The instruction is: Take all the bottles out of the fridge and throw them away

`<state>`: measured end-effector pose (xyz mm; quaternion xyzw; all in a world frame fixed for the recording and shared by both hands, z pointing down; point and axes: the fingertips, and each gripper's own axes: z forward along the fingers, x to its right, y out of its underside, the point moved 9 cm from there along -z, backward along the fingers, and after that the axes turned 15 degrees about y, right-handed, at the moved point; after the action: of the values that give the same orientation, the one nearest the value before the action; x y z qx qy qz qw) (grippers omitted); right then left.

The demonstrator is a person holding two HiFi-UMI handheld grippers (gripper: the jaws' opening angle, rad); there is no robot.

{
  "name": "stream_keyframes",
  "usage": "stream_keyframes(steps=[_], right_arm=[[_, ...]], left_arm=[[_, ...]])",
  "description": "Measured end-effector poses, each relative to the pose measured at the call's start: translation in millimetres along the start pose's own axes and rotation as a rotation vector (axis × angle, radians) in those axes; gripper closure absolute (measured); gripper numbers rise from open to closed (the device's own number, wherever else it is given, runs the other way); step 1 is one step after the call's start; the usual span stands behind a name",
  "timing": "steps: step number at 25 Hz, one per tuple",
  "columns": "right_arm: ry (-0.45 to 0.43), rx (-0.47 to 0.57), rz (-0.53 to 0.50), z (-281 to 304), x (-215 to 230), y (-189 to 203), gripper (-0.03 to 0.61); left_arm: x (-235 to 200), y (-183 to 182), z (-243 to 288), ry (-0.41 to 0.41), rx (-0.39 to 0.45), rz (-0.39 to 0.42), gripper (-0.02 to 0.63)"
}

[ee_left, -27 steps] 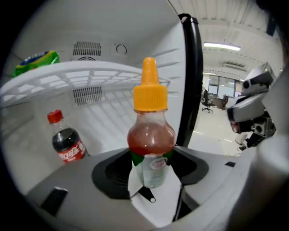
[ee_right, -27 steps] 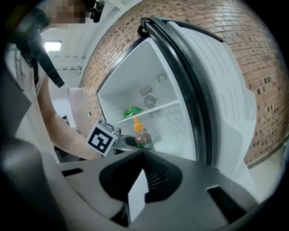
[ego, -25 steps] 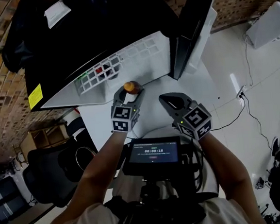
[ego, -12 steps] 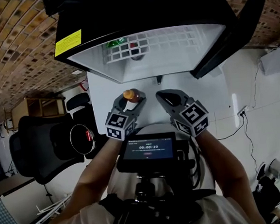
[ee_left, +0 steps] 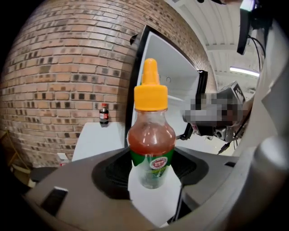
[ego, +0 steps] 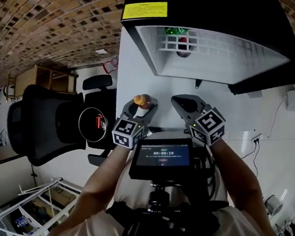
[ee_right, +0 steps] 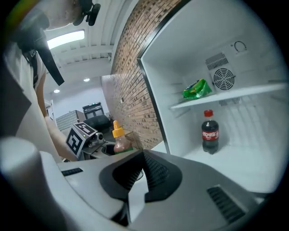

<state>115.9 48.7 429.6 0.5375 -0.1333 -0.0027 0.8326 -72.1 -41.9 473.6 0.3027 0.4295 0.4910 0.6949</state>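
At the far left of the head view stand two black office chairs, a large one (ego: 45, 124) and a smaller one (ego: 97, 83) behind it, near a brick wall (ee_left: 67, 67). Three bottles can be counted. One is a sauce bottle (ee_left: 151, 144) with an orange cap, upright in the left gripper (ego: 140, 109), whose jaws are clenched on the lower part of its body, below the green label. The second is a small cola bottle (ee_left: 104, 113), which stands on the white table (ee_left: 97, 140) by the wall, left of the fridge (ego: 204, 7). The third is a cola bottle (ee_right: 210, 131) on the fridge floor, under the one shelf (ee_right: 235, 94), which carries a single green packet (ee_right: 197, 89). Both of the person's forearms reach forward from the chest, side by side, with the marker cubes turned upward. The two grippers are level with each other over the table edge and point toward the open fridge. The right gripper (ego: 183, 102), just beside the left one but apart from it, has its jaws pressed together with nothing between them.
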Motion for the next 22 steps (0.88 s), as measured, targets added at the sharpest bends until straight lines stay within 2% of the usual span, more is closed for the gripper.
stream_keyframes(steps=[14,22], right_arm=[[-0.179,-0.076,-0.069,97,-82,-11,0.578],[-0.286,-0.137,-0.117,154,-136,-8,0.578]], left_arm=[[-62,74,-136,-0.302,0.08,-0.208,0.33],[-89,123,-194,-0.421,0.102,-0.316,0.33]])
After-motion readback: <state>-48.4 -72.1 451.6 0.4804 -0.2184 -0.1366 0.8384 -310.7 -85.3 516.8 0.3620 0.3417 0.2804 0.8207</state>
